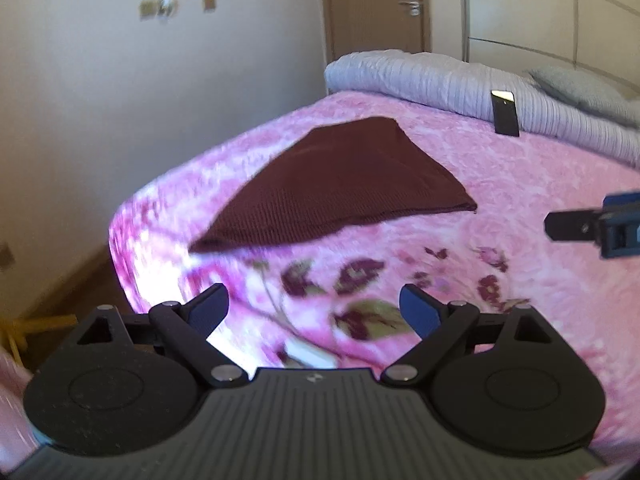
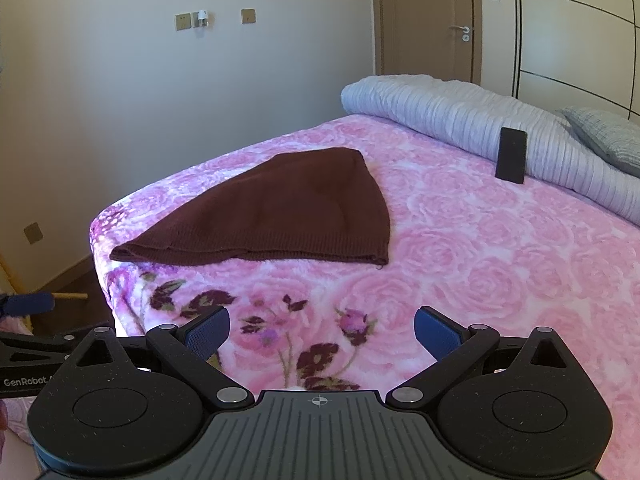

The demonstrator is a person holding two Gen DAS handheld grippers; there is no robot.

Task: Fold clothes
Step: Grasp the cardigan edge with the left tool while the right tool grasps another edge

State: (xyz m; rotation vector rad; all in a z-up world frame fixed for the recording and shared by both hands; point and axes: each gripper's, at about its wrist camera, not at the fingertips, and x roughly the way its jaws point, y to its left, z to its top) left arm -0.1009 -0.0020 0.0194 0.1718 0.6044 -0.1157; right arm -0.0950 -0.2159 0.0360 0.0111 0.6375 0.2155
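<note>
A dark maroon knitted garment lies folded flat on the pink rose-patterned bed cover; it also shows in the right wrist view, near the bed's far left corner. My left gripper is open and empty, hovering over the near part of the bed, short of the garment. My right gripper is open and empty, also short of the garment's near edge. A finger of the right gripper shows at the left wrist view's right edge. Part of the left gripper shows at the right wrist view's left edge.
A rolled pale lilac blanket and a grey pillow lie at the head of the bed. A black phone leans against the blanket. The bed's left edge drops to a wooden floor by the wall. A door stands beyond.
</note>
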